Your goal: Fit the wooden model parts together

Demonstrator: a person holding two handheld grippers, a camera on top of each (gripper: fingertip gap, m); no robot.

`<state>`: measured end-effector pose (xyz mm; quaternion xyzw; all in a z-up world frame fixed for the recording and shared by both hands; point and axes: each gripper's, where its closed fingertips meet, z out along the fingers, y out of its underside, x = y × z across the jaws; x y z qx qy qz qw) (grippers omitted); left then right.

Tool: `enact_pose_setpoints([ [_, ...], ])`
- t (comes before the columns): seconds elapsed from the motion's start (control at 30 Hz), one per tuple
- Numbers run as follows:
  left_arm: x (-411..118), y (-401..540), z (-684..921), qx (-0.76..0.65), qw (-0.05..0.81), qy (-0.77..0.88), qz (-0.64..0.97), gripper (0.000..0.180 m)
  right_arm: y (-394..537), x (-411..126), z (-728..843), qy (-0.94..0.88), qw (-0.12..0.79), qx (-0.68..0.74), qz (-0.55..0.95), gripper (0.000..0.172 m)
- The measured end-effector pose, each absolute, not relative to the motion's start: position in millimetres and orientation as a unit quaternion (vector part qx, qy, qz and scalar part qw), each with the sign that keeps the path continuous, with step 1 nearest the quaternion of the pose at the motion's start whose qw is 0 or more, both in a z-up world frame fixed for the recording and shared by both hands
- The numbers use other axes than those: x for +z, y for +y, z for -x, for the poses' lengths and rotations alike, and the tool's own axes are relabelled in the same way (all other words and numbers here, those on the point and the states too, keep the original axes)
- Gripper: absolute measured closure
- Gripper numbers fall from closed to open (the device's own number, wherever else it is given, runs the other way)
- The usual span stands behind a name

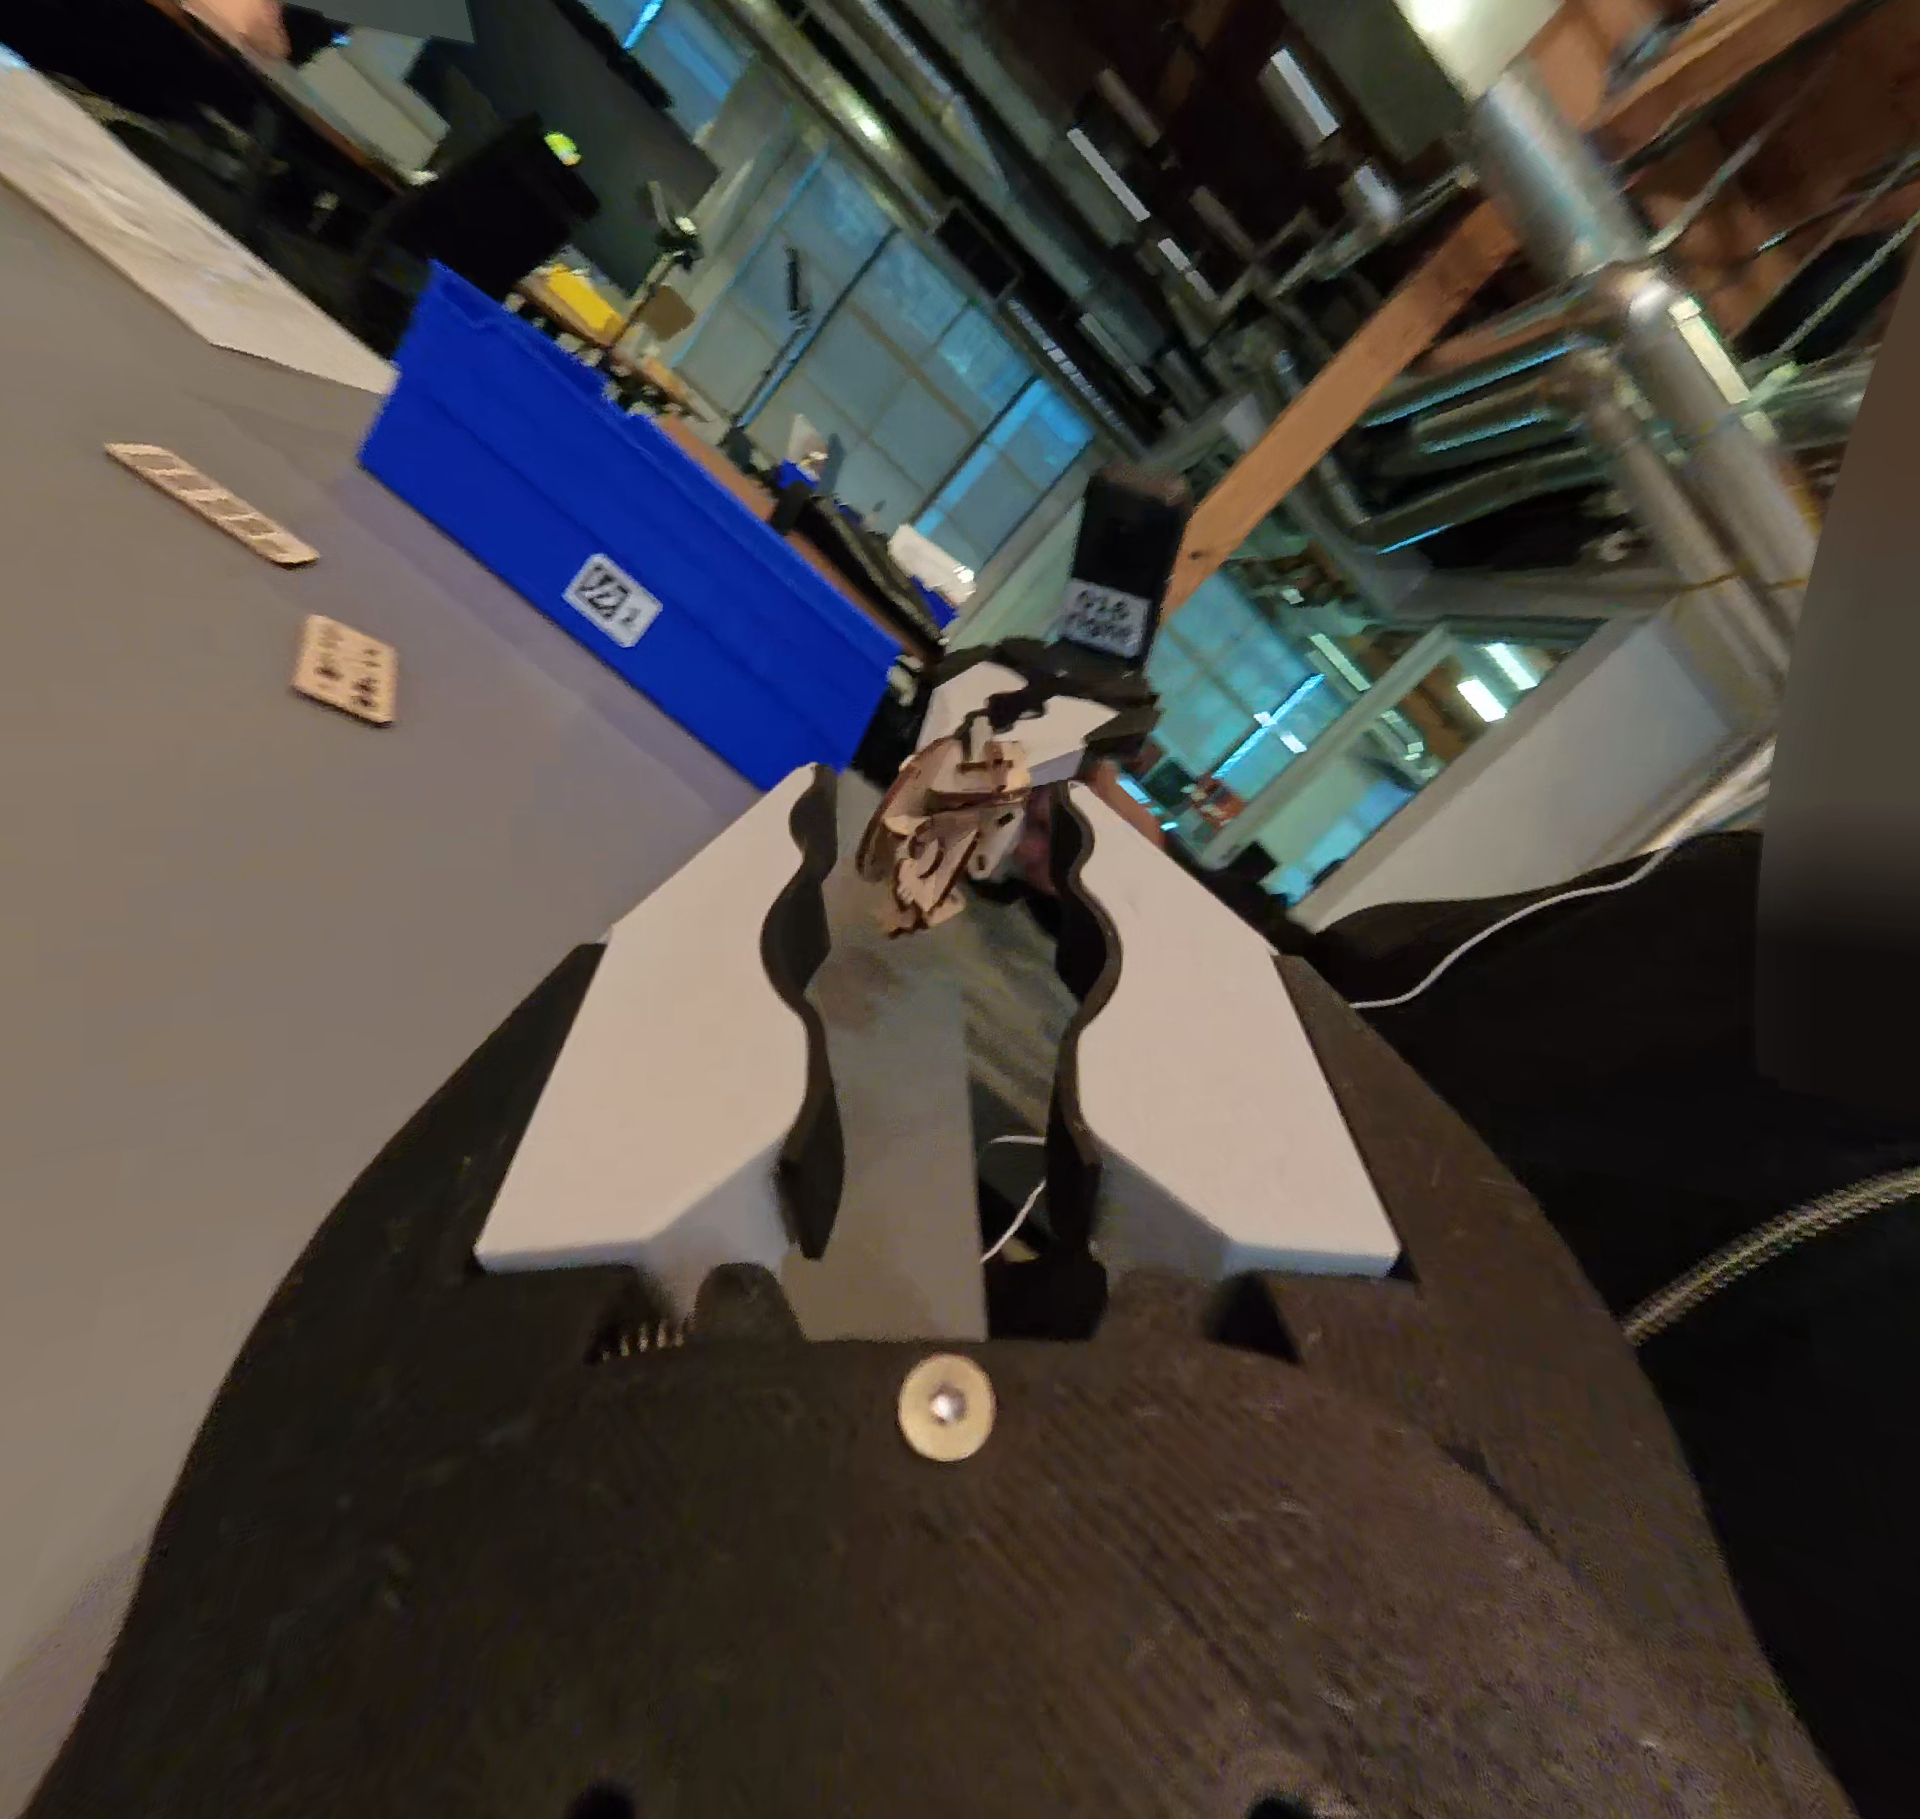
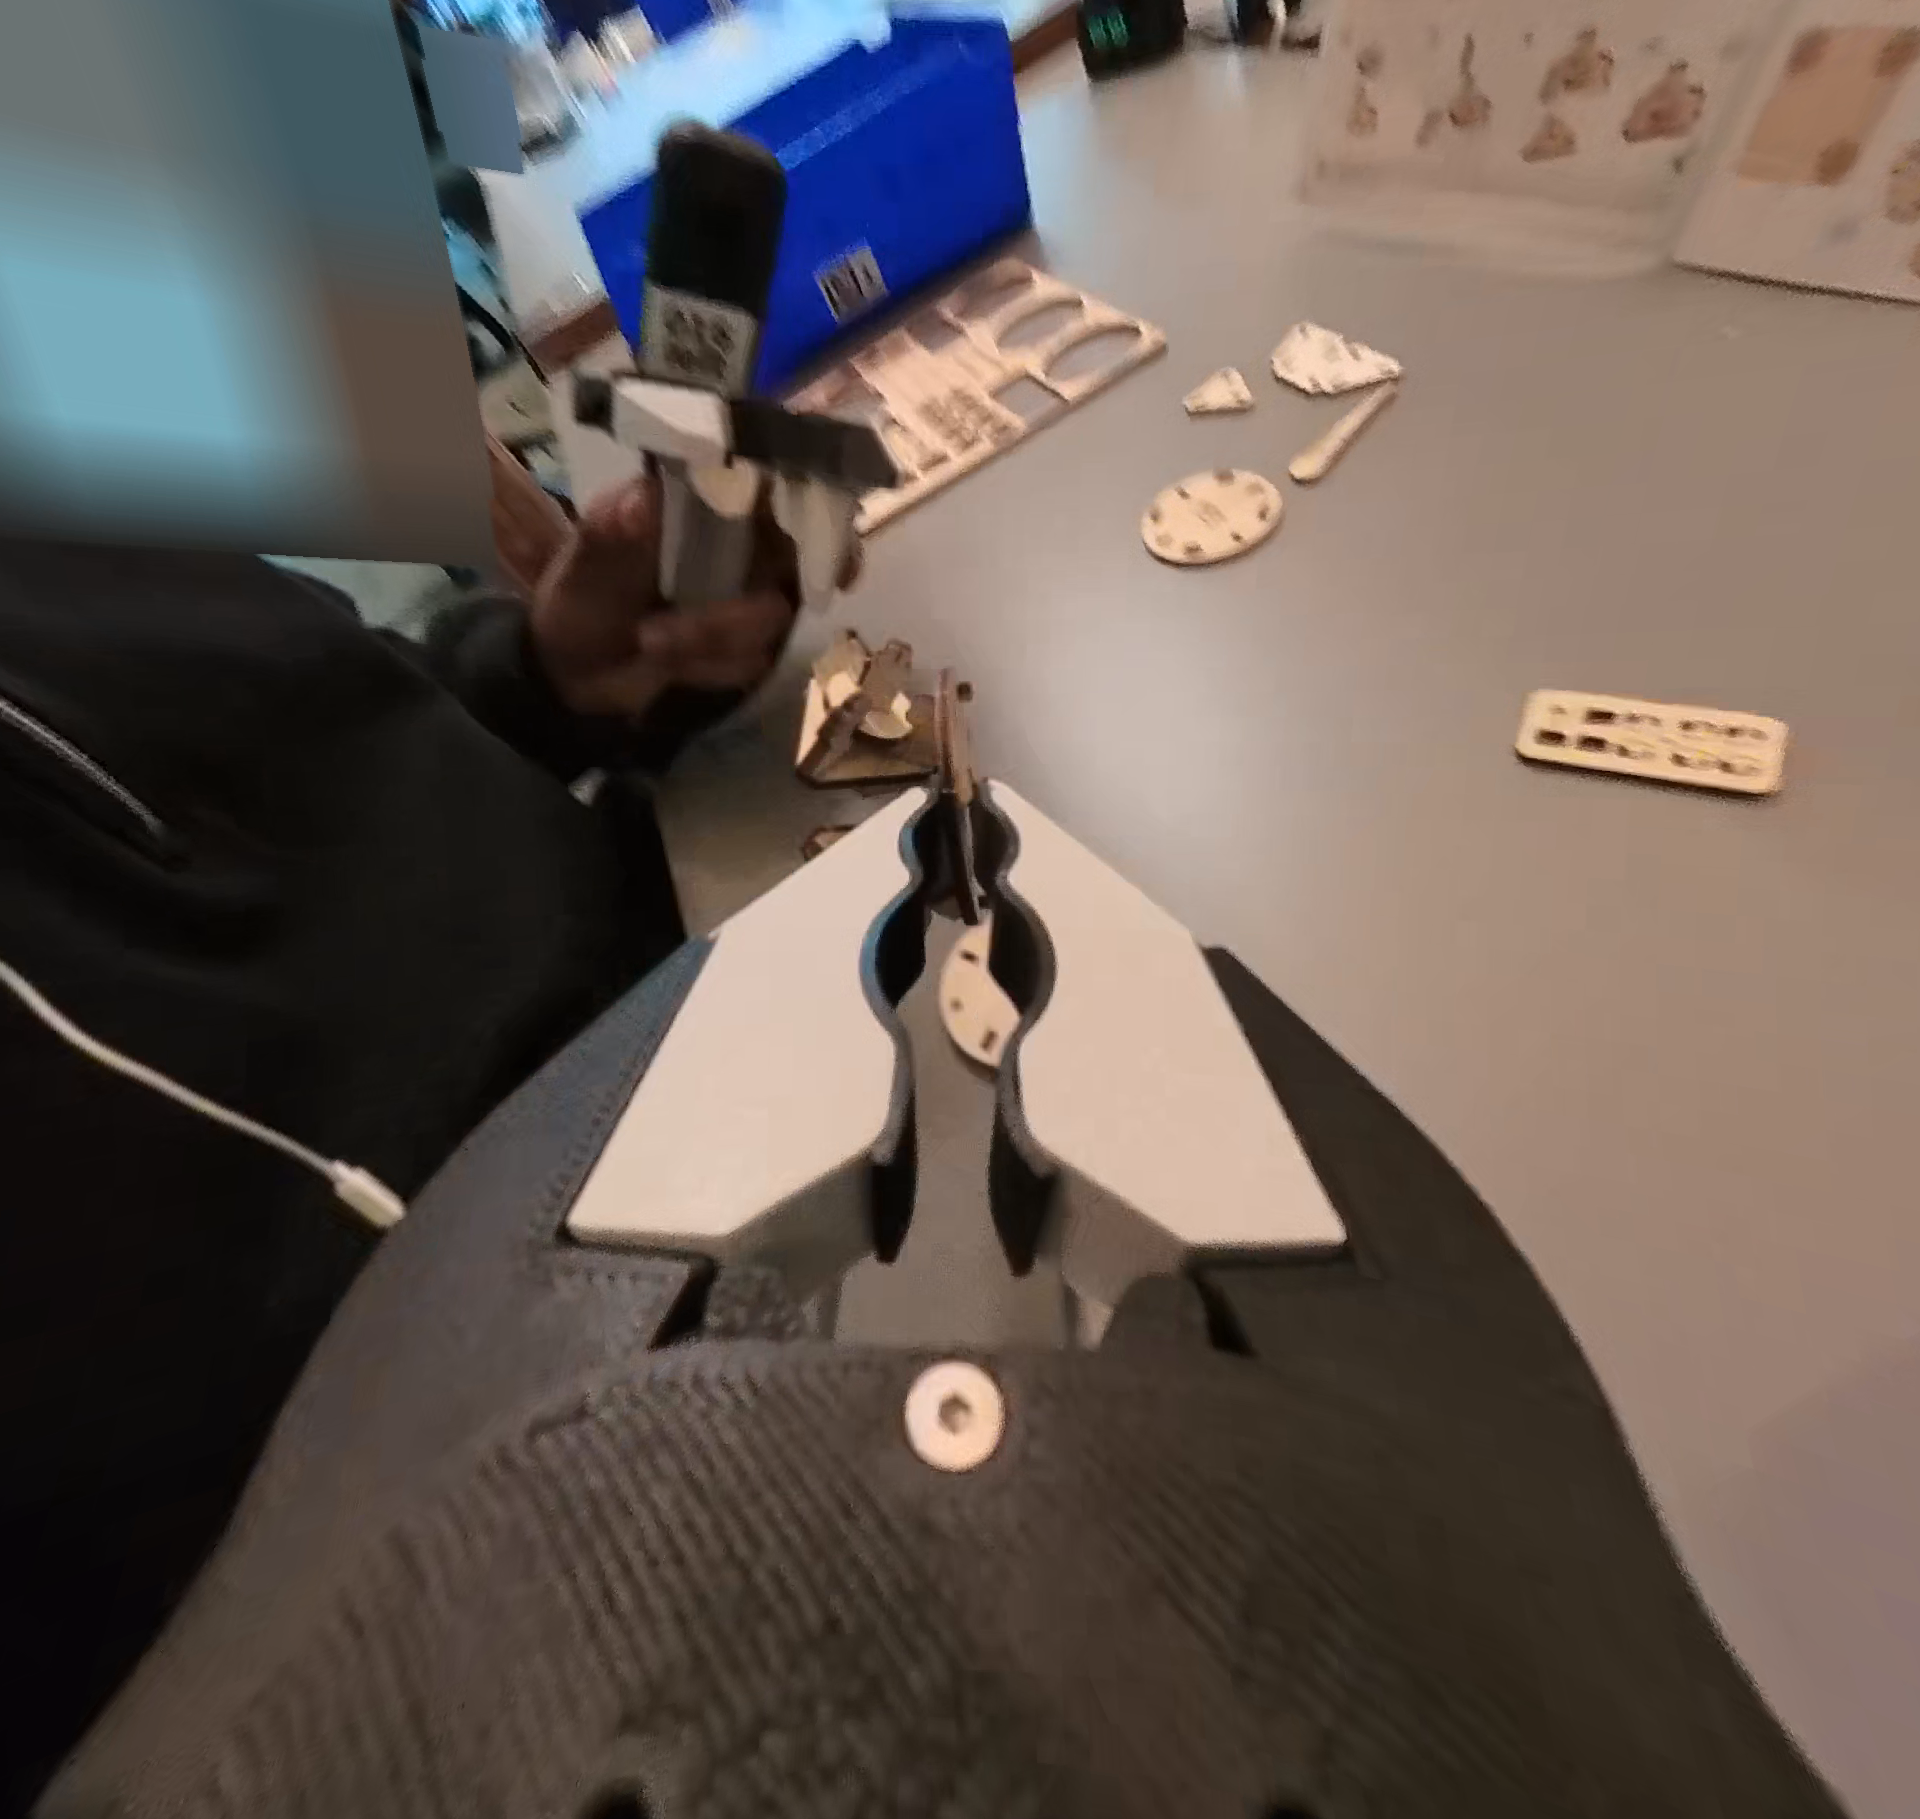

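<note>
My right gripper (image 2: 956,805) is shut on the thin flat plate (image 2: 952,741) of a small wooden model (image 2: 862,730), seen edge-on between its fingertips just above the grey table (image 2: 1351,938). In the left wrist view the same model (image 1: 940,834) hangs from the right gripper (image 1: 1039,709), just beyond my own fingertips. My left gripper (image 1: 945,795) is open, with a gap between each pad and the model. It also shows in the right wrist view (image 2: 717,429), held up by a hand (image 2: 644,626) to the left of the model.
A blue bin (image 2: 831,169) stands at the table's far side, and in the left wrist view (image 1: 623,522). Loose wooden pieces lie about: a round disc (image 2: 1210,512), a slotted strip (image 2: 1652,741), a punched sheet (image 2: 987,367), another disc (image 2: 982,1000) under my jaws. Printed sheets (image 2: 1558,55) are at the far right. Across from one pair of fingers to the other is roughly 11 centimetres. My right gripper's tips are some 10 centimetres from the disc (image 2: 982,1000).
</note>
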<state>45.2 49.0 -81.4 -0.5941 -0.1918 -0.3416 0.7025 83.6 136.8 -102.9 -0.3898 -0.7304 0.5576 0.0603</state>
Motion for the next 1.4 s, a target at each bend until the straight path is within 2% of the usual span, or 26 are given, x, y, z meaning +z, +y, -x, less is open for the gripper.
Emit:
enact_pose_setpoints([
  [0.17, -97, 30, -23, -0.290, 0.695, -0.219, 0.620, 0.144, 146, -115, -79, -0.761, 0.064, 0.498, 0.411, 0.169],
  [0.37, -107, 17, 1, -0.346, 0.696, -0.279, 0.565, 0.146, 152, -141, -70, -0.751, 0.045, 0.417, 0.510, 0.169],
  [0.53, -110, 20, 1, -0.356, 0.689, -0.279, 0.567, 0.148, 150, -146, -72, -0.772, 0.061, 0.321, 0.545, 0.169],
  [0.73, -110, 24, -5, -0.375, 0.679, -0.269, 0.570, 0.148, 151, -150, -74, -0.811, 0.123, 0.210, 0.531, 0.169],
  [1.03, -106, 21, -5, -0.409, 0.679, -0.270, 0.547, 0.150, 146, -158, -69, -0.826, 0.144, 0.187, 0.511, 0.169],
  [1.4, -108, 22, -2, -0.413, 0.676, -0.278, 0.544, 0.152, 142, -159, -68, -0.876, 0.147, 0.195, 0.416, 0.169],
])
